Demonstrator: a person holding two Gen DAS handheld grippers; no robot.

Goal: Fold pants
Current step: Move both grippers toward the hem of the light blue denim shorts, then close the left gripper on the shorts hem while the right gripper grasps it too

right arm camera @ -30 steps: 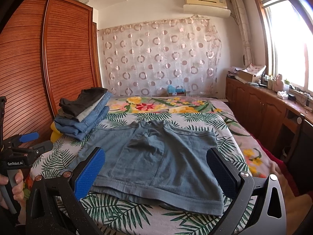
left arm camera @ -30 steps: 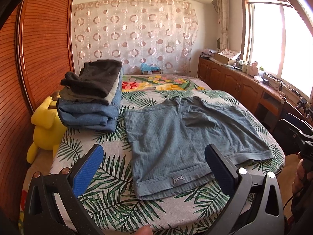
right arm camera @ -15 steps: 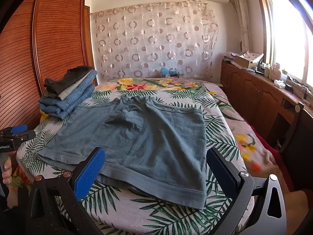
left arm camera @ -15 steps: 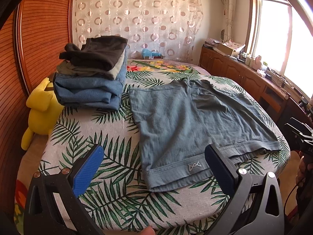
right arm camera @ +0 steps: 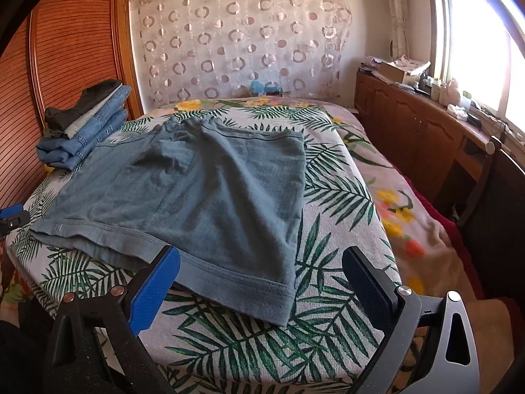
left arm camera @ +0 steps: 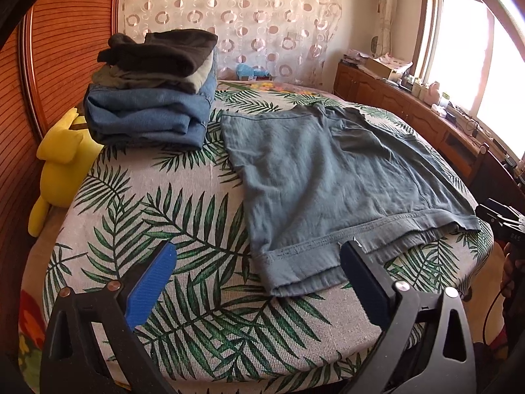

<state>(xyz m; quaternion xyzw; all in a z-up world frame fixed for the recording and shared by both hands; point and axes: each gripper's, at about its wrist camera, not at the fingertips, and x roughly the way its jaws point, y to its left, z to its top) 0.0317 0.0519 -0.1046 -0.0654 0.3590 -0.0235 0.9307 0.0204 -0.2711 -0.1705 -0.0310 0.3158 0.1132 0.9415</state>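
Note:
Grey-blue shorts [left arm camera: 328, 177] lie spread flat on the leaf-print bed cover [left arm camera: 164, 197], leg hems toward me. They also show in the right wrist view [right arm camera: 203, 197]. My left gripper [left arm camera: 259, 262] is open and empty, just above the near left hem corner. My right gripper [right arm camera: 262, 272] is open and empty, over the near right hem corner. The right gripper shows at the right edge of the left wrist view [left arm camera: 502, 220], and the left gripper at the left edge of the right wrist view [right arm camera: 13, 218].
A stack of folded jeans and dark clothes [left arm camera: 154, 105] sits at the bed's far left, also in the right wrist view [right arm camera: 85, 121]. A yellow plush toy [left arm camera: 62, 161] leans by the wooden wardrobe [left arm camera: 49, 49]. Wooden cabinets [right arm camera: 420, 131] run under the window.
Both grippers have moved forward and down toward the hems of the shorts. The shorts have not moved. Both grippers stay open.

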